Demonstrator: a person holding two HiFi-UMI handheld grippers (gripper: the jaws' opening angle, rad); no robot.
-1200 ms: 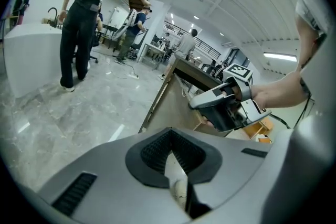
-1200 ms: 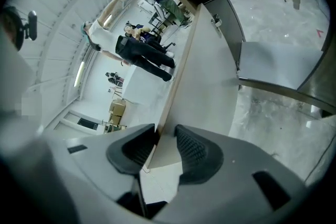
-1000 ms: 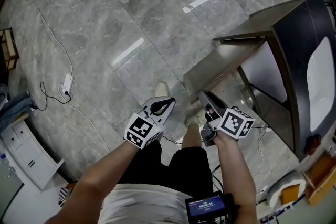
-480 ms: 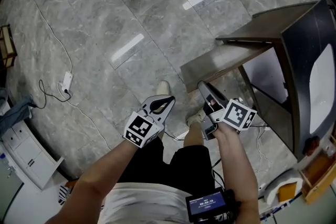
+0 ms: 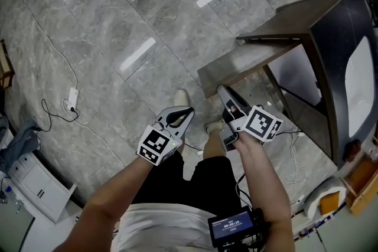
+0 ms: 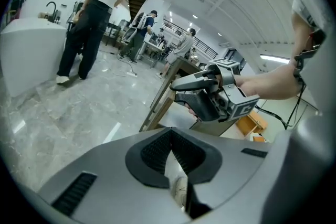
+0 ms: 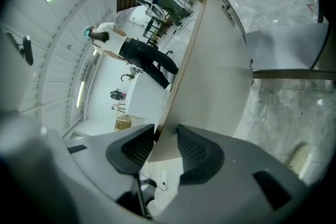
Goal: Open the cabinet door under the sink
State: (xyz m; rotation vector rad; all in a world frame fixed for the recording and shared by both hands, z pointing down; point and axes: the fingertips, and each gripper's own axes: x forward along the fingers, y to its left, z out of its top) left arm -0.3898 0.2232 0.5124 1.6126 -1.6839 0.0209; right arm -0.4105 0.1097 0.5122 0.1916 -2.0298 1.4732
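Left fingers [image 6: 152, 150] first: pressed tight together, nothing between them, left gripper [image 5: 184, 113] idling over the grey stone floor [image 5: 118, 26], just beside a shoe [image 5: 183, 97].

Across to the middle now: right gripper [image 5: 223, 92] up against the free edge of the cabinet door [image 5: 251, 61]. Right fingers [image 7: 198, 152] clamped either side of that thin edge, pale inner face running away ahead. Door swung well out from the cabinet, sink [image 5: 360, 88] further right, up on top.

Judging by looks: a stiff flat board, fairly light, riding on hinges. No lifting needed, only an arc to follow. Smooth faces, likely slippery under a pinch. Best hold: out at the free edge, far from the hinges, for leverage. Ease round gently, no twisting against the hinge line.
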